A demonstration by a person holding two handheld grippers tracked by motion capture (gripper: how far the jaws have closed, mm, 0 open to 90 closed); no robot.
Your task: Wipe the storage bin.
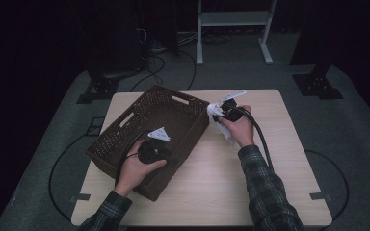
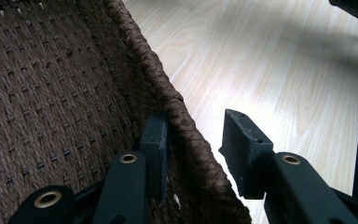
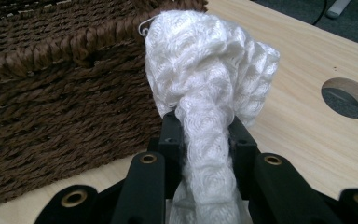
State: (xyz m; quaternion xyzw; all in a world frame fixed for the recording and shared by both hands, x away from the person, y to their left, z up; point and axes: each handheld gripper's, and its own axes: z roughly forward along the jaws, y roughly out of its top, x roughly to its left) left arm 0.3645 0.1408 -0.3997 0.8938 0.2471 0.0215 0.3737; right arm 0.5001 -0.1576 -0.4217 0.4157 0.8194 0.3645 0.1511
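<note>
The left hand-held gripper [image 1: 166, 155] points down with its jaws a little apart. The right hand-held gripper [image 3: 204, 140] is squeezed tight, held out in front.

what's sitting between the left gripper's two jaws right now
The braided rim of the brown woven basket: in the left gripper view, the left gripper straddles it, one jaw inside the basket, one outside over the table.

White cloth's [image 3: 209, 93] lower end behind hand-held gripper [image 3: 204, 140]; basket [image 3: 51, 93] cut off left.

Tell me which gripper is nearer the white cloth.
Right. The right gripper is shut on the white cloth, beside the basket's far end. The left gripper straddles the basket rim at its near end, apart from the cloth.
</note>
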